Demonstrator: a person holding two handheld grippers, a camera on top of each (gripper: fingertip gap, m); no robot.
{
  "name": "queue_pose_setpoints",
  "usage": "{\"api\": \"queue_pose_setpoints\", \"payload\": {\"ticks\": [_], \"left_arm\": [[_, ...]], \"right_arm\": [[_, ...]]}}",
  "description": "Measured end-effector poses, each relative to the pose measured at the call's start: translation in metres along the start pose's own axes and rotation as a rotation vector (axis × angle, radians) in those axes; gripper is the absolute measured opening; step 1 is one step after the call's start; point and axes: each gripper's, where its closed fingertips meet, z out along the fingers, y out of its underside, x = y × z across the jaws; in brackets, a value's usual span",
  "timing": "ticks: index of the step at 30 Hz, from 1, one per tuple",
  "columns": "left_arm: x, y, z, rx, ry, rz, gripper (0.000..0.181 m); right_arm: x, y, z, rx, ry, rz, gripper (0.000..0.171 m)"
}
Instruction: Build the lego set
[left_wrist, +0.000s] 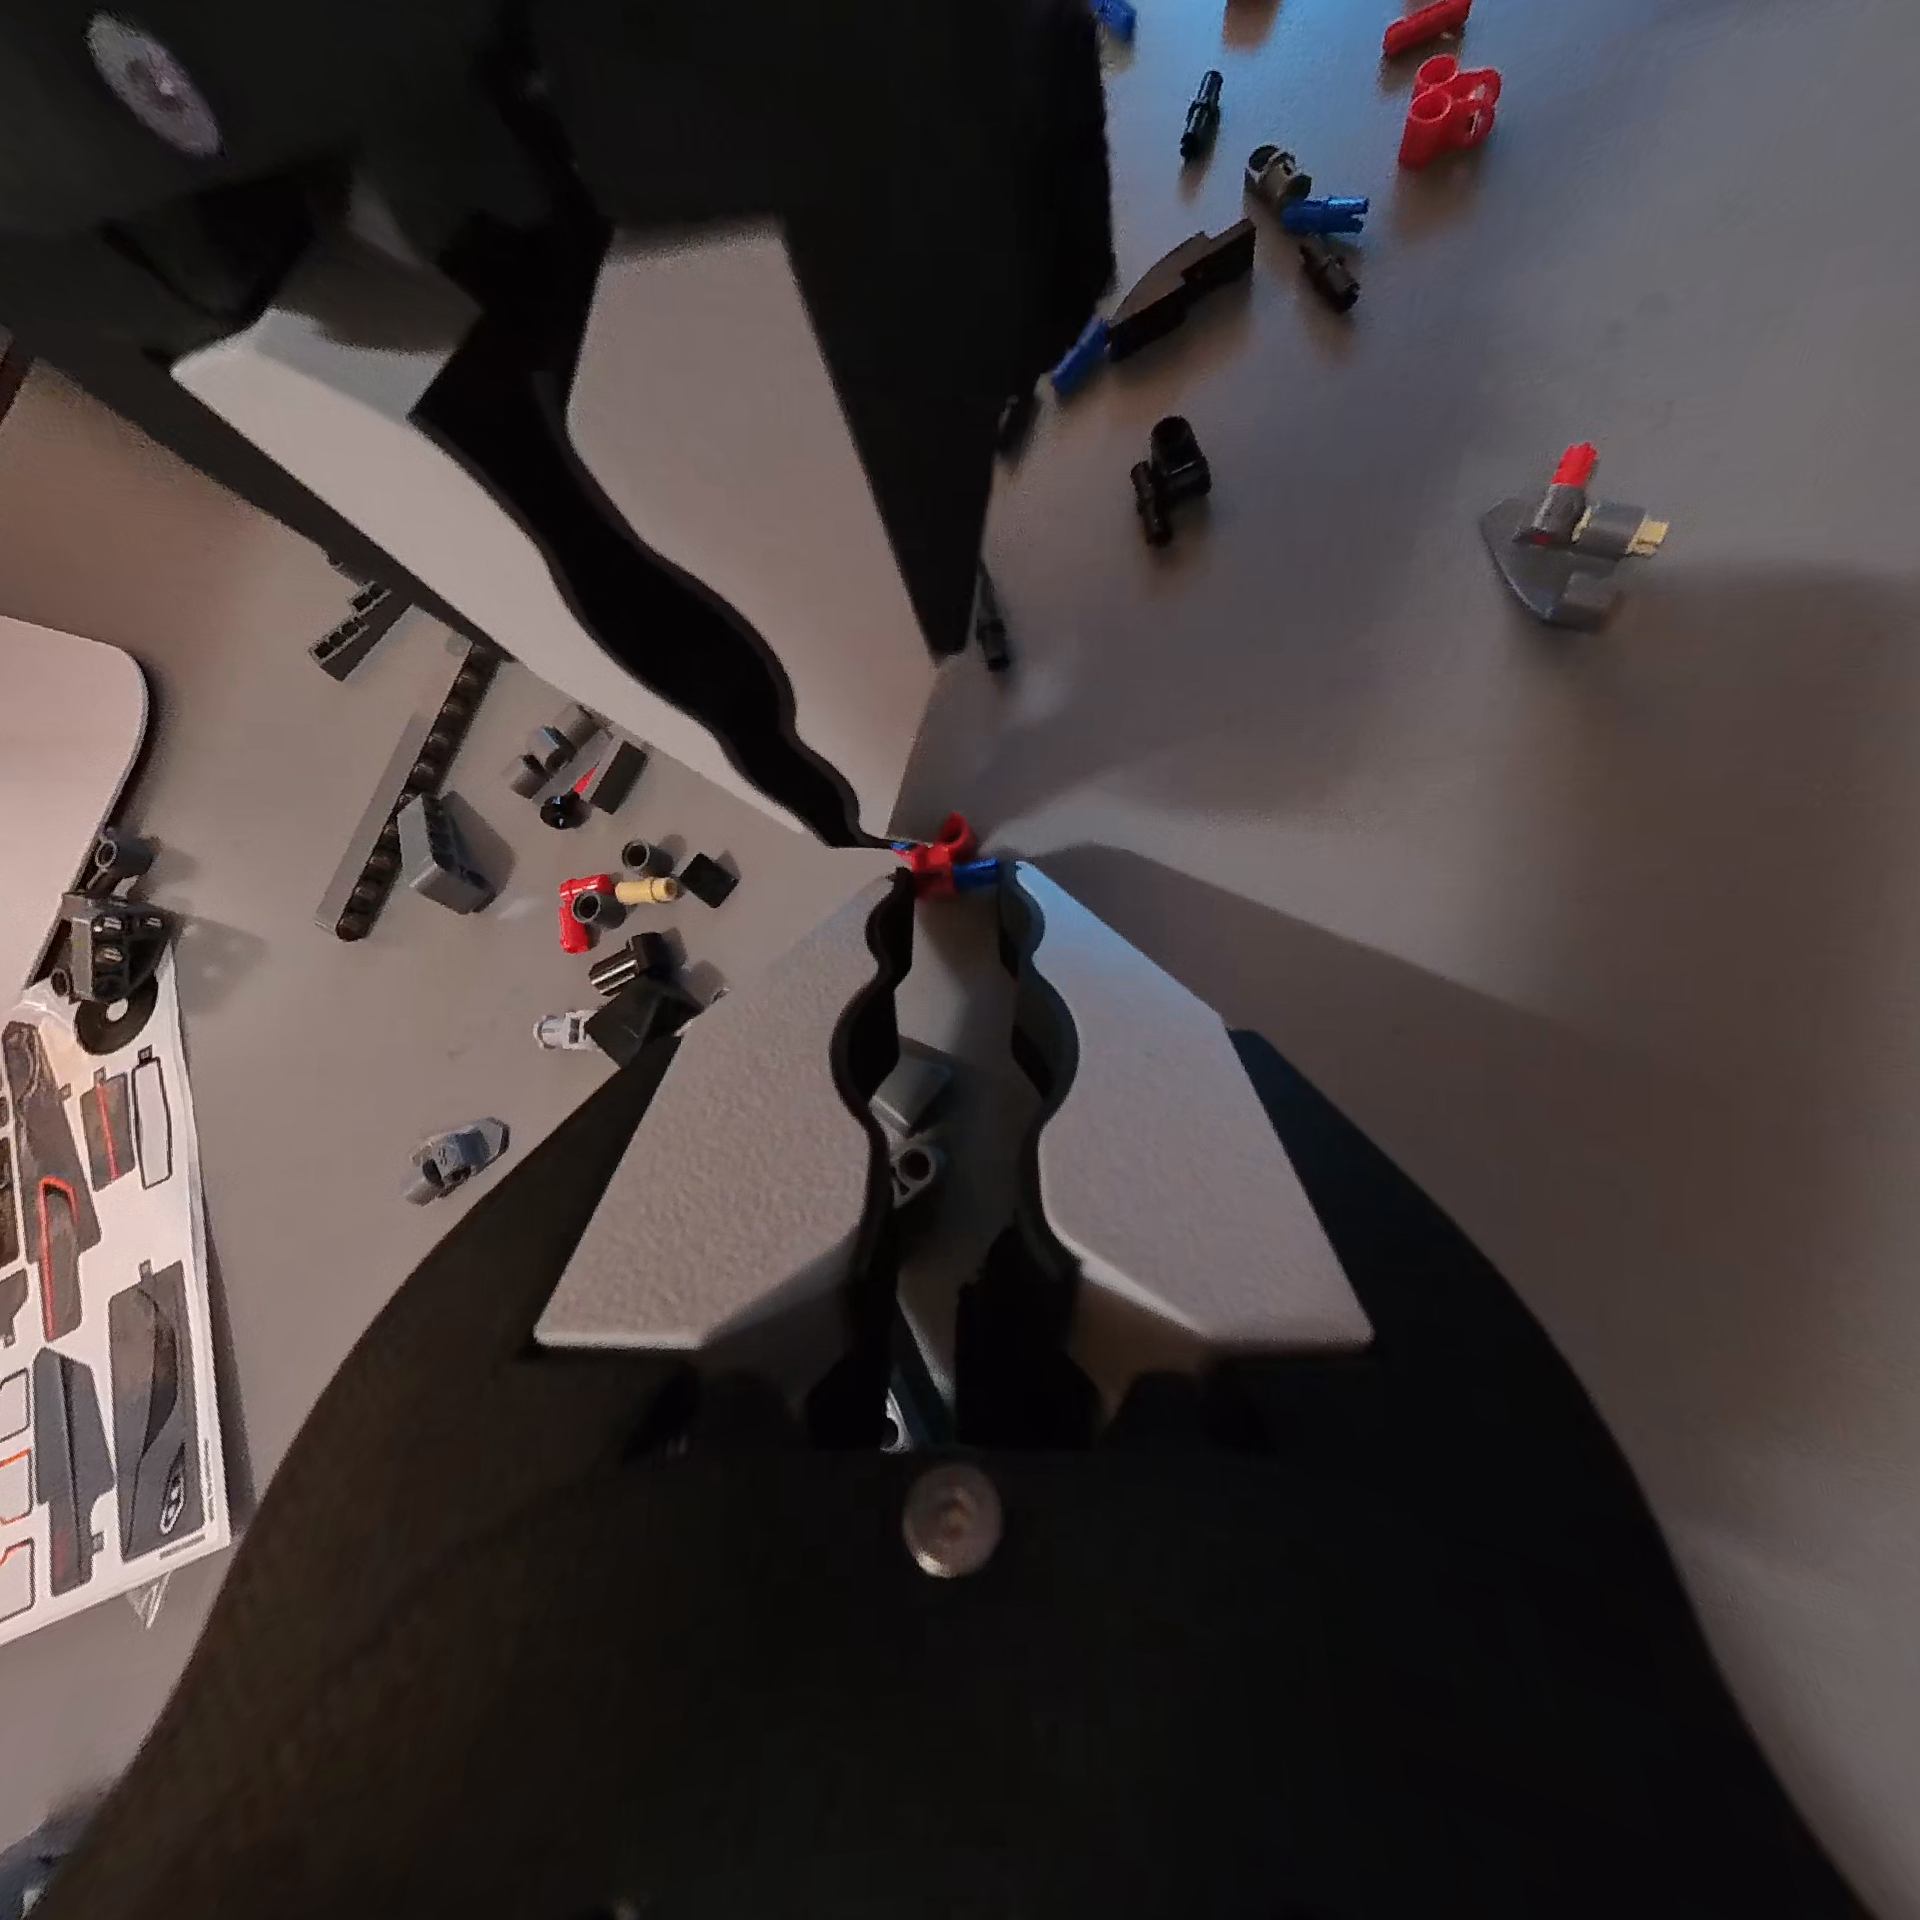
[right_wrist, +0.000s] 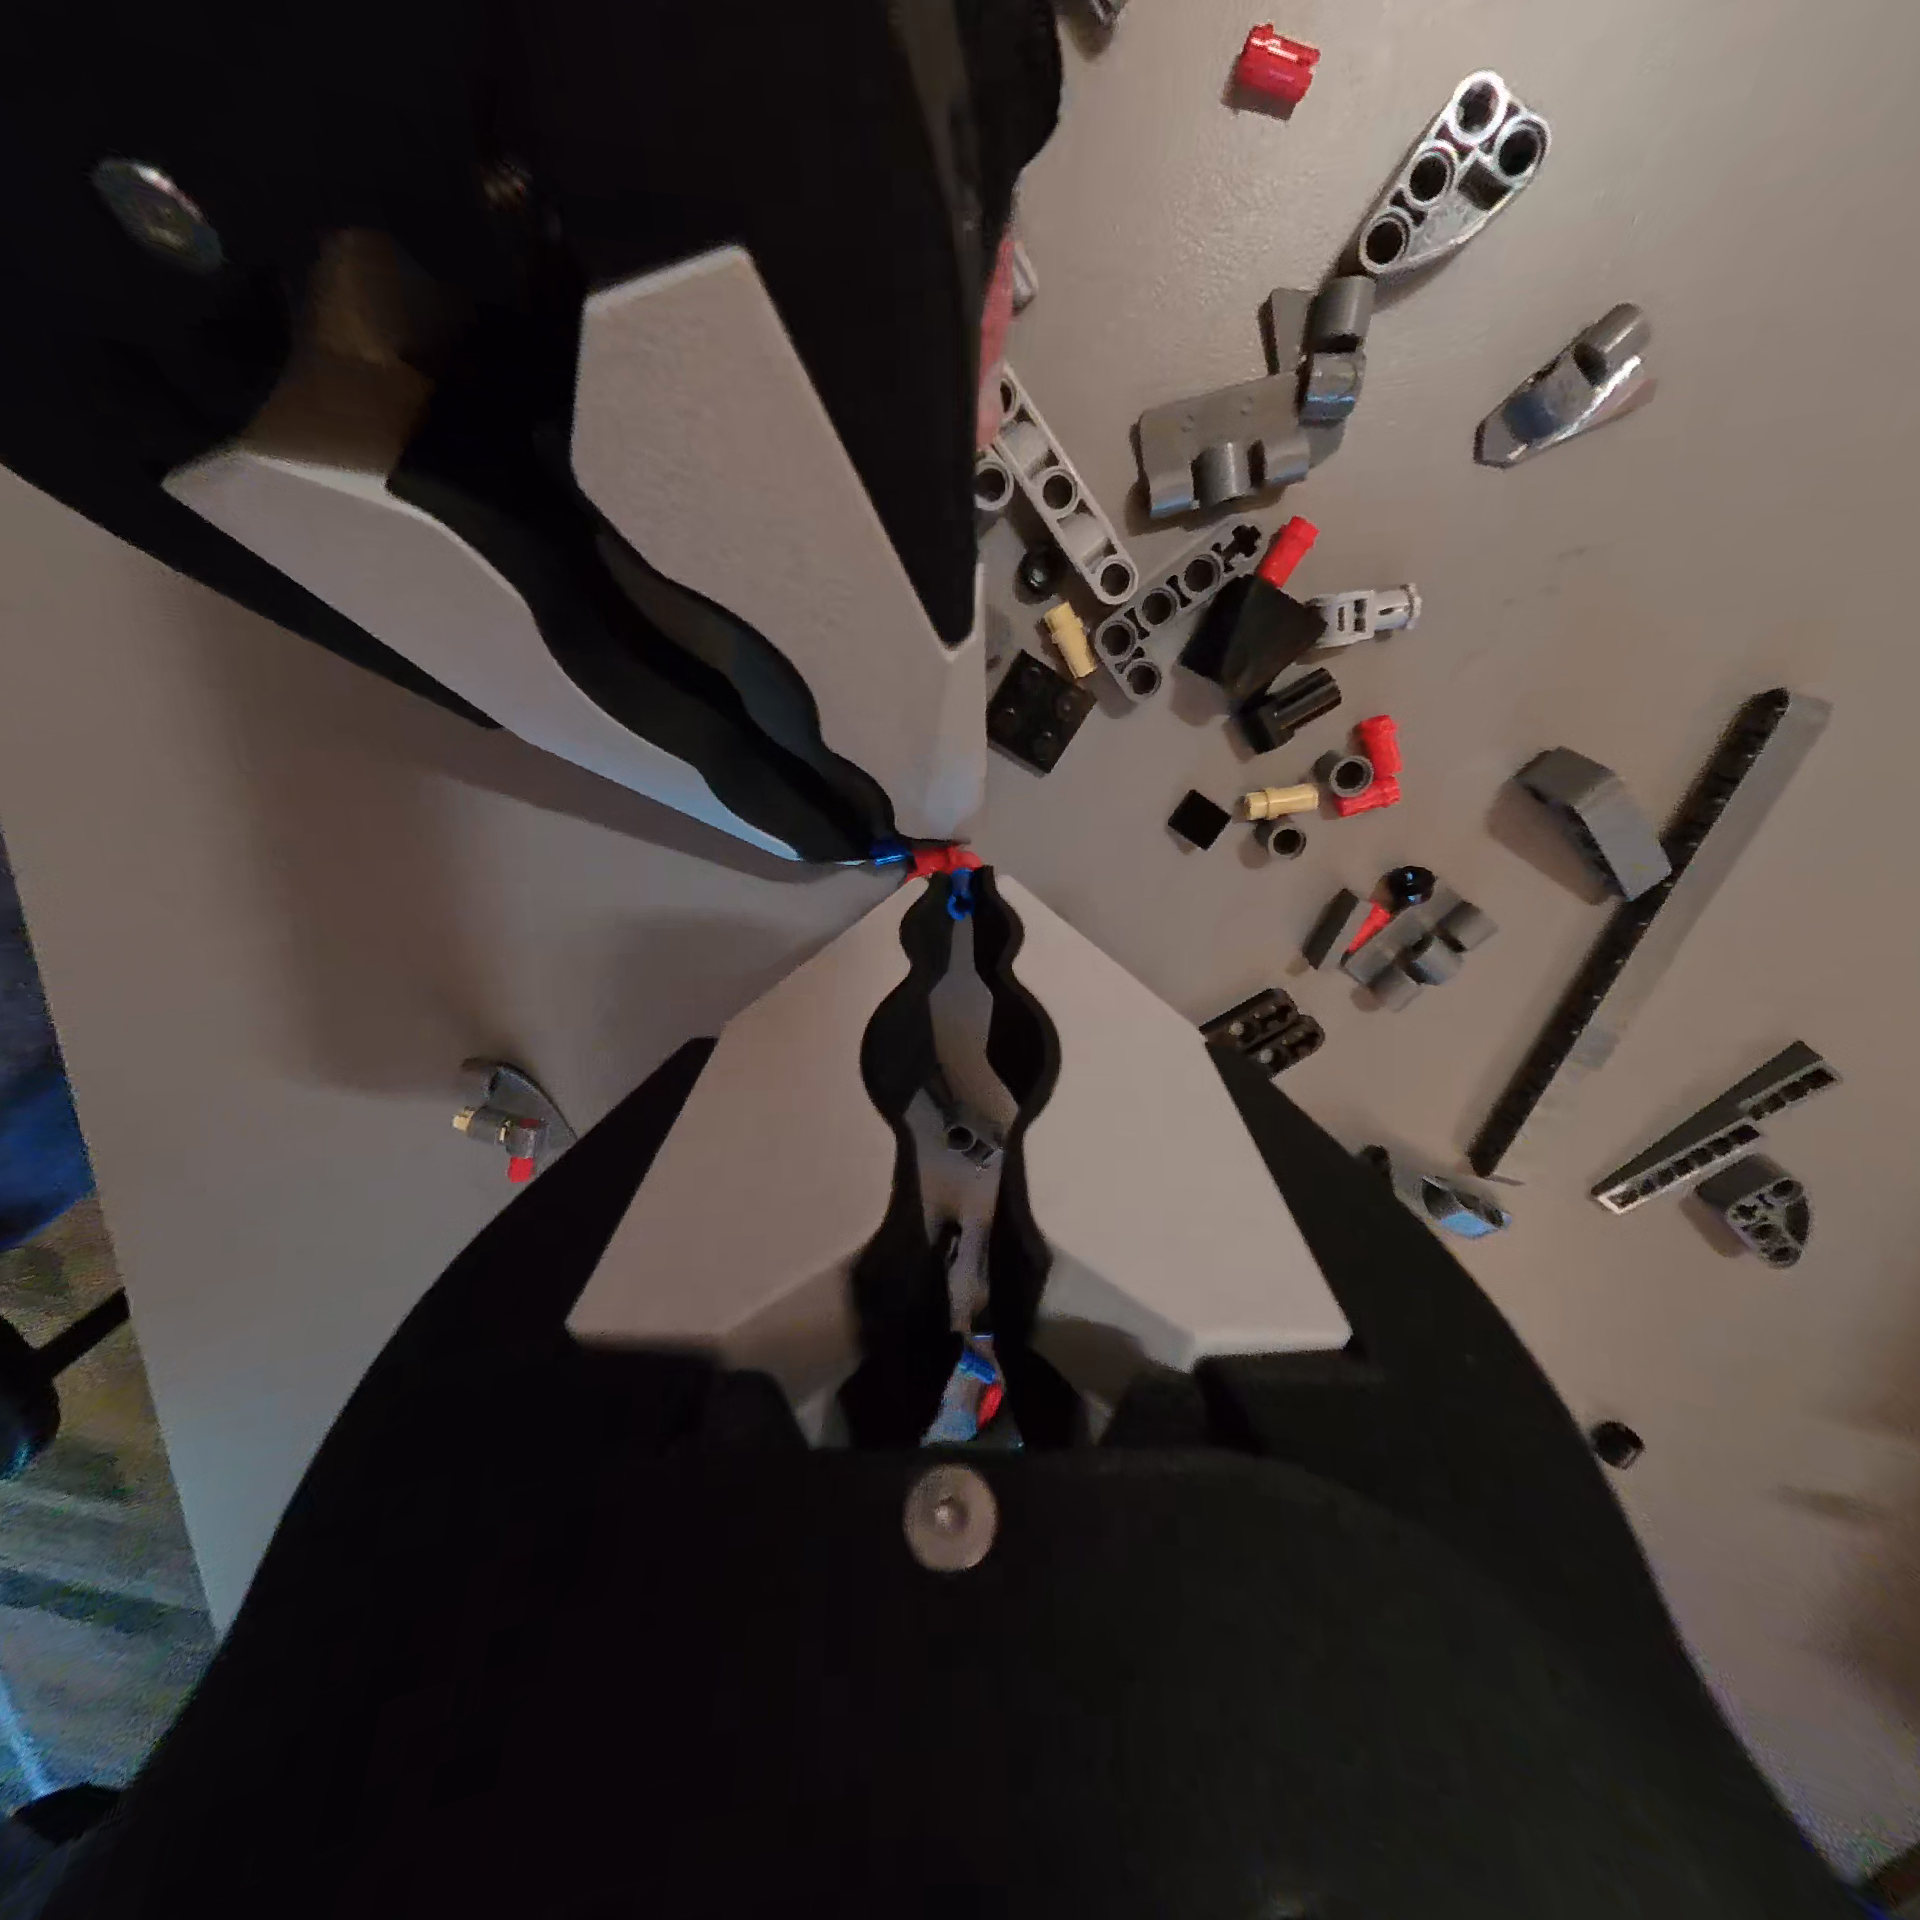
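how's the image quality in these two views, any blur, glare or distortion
Left wrist view: strong fisheye bending, the other gripper's body blurred at top left, a broad shadow across the table on the right. Right wrist view: same warping, glare on the light grey beam at top right, soft blur toward the edges.

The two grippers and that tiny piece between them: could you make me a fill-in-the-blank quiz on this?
1. The left gripper and right gripper meet tip to tip on a small red and ____ piece.
2. The sticker sheet lies on the ____ table.
3. The long toothed bar is ____ in colour.

Missing: blue; grey; black
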Motion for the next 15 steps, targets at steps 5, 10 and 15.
{"api": "queue_pose_setpoints", "payload": {"ticks": [5, 10, 15], "left_arm": [[-0.001, 0.001, 0.000, -0.006, -0.003, -0.007, 0.014], [-0.001, 0.000, 0.000, -0.004, 0.005, -0.011, 0.013], [-0.002, -0.001, 0.001, -0.005, 0.009, -0.015, 0.013]], "right_arm": [[0.000, -0.004, -0.005, 0.092, -0.087, 0.087, 0.011], [0.004, -0.006, -0.026, 0.186, -0.098, 0.098, 0.009], [0.003, -0.007, -0.021, 0.179, -0.053, 0.050, 0.000]]}}
